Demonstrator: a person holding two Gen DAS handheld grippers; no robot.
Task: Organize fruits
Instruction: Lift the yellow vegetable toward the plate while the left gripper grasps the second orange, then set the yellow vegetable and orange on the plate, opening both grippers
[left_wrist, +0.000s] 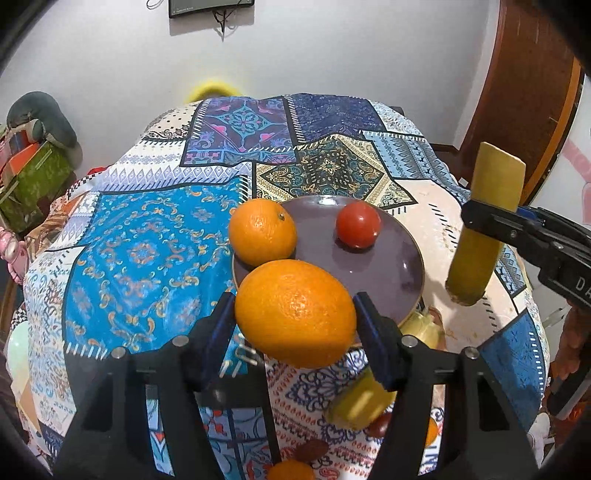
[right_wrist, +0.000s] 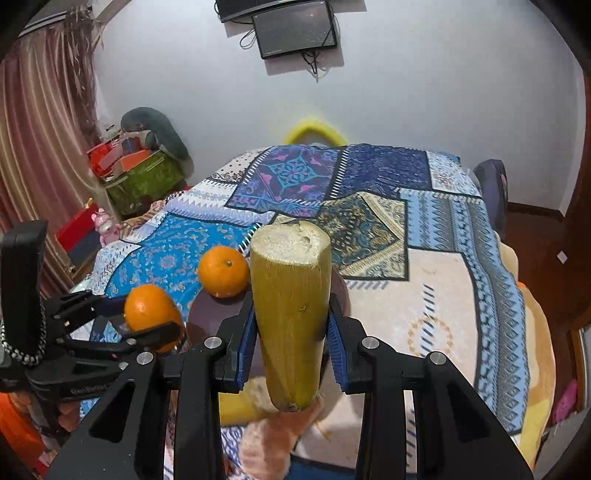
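White letters "DA", cut off by the frame edge, stood on the right gripper (left_wrist: 491, 221) body. Embossed lettering on the left gripper (right_wrist: 147, 317) body was illegible.

Plate (left_wrist: 402, 266) centre free between orange (left_wrist: 262, 232), tomato (left_wrist: 358, 224).

The left gripper (left_wrist: 295, 314) is made of black plastic with angular frame arms, and each of its two fingers carries a dark blue ribbed pad (left_wrist: 373, 347) on the inner side, while round silver screws sit on the joints near the fingers. The right gripper (right_wrist: 291, 332) has the same black frame, the same blue pads (right_wrist: 245, 343) and four silver screw heads in a row. From the right wrist view, a black and white braided cord (right_wrist: 22, 343) hangs on the left gripper's body, and white letters mark each gripper's side.
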